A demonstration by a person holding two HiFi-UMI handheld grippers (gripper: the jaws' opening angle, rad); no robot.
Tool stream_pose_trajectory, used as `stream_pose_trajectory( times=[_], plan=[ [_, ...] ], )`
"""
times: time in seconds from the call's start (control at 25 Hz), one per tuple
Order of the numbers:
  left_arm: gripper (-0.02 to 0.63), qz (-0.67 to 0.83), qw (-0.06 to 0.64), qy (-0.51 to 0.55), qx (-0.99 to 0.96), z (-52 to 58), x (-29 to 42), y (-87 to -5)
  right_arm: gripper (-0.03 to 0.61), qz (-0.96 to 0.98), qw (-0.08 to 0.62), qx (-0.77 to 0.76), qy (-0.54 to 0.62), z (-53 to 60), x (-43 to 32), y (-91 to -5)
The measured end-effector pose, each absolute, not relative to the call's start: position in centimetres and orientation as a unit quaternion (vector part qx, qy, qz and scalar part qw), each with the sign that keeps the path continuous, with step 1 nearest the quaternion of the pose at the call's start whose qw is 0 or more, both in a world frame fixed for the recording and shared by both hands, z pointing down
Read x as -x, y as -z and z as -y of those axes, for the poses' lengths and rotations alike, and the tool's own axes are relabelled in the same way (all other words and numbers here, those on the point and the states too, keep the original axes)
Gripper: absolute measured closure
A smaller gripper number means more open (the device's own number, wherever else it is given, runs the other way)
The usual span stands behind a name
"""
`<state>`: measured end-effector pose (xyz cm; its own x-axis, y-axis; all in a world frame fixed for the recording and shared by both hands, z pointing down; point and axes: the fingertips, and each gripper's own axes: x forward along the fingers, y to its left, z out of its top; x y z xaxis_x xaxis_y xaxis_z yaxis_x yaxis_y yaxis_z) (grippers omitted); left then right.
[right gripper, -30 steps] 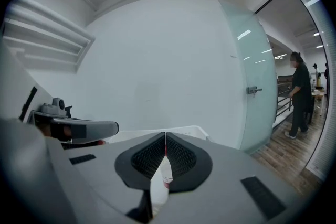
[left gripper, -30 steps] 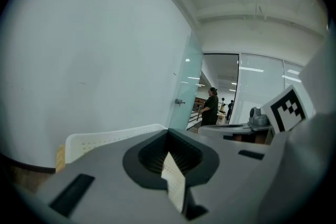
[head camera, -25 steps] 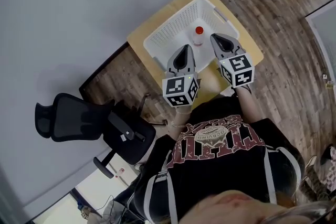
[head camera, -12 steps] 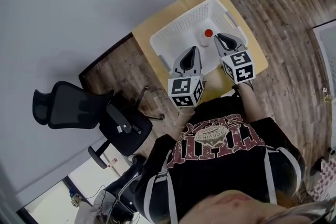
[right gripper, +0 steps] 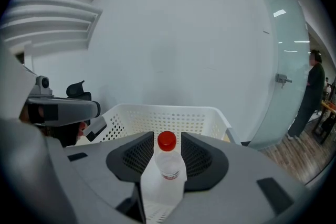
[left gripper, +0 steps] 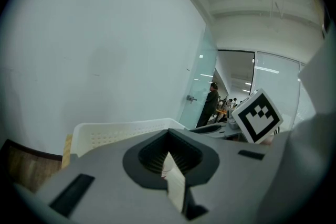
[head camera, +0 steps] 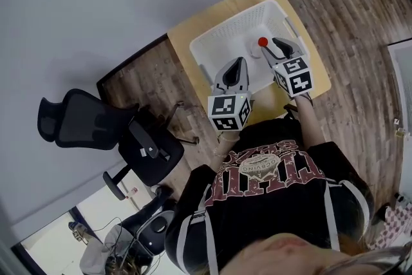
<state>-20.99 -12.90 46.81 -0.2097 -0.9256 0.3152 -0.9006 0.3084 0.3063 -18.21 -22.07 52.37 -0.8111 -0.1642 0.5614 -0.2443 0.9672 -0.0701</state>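
The right gripper (right gripper: pixel 164 135) reaches into a white perforated basket (head camera: pixel 226 40) that takes up most of a small wooden table (head camera: pixel 185 29). Its fingers stand moderately wide, and a clear plastic bottle (right gripper: pixel 167 161) with a red cap stands upright between them. The dark ribbed pads (right gripper: pixel 137 152) flank the bottle's neck on both sides. It is not clear whether they touch it. In the head view the red cap shows just at the tip of this gripper, in the right part of the basket and near its right wall.

The left gripper (left gripper: pixel 168 135) hangs over the basket's near edge, to the left of the other gripper. Its fingers are closed on each other with nothing between them, leaving only a thin slit. Its camera looks over the basket's far rim at a plain white wall (left gripper: pixel 105 44).

Each gripper carries a cube with black-and-white square markers. The left one (head camera: pixel 230 113) is over the table's near edge, and the right one (head camera: pixel 294 76) is over the near right corner.

The table stands with its far edge against the wall on a wood-plank floor (head camera: pixel 360 29). A black office chair (head camera: pixel 96 129) sits well apart to the left of the table. Off to the right, a frosted glass door (right gripper: pixel 283 76) stands ajar. A person in dark clothes (right gripper: pixel 313 93) stands beyond it, far from the table.
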Motion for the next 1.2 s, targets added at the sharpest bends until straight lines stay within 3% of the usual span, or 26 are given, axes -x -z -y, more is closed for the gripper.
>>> stream_pose_trajectory(
  times=[0.32,1.2],
  plan=[
    [0.566,0.789,0.230,0.033,-0.569,11.9,22.3,-47.1,0.383,0.940,0.326,-0.085,-0.056,21.8,20.1,-54.0],
    [0.566,0.802,0.241,0.031,-0.547,11.0,24.0,-48.0,0.385,0.927,0.359,-0.080,-0.080,23.0,21.6,-56.6]
  ],
)
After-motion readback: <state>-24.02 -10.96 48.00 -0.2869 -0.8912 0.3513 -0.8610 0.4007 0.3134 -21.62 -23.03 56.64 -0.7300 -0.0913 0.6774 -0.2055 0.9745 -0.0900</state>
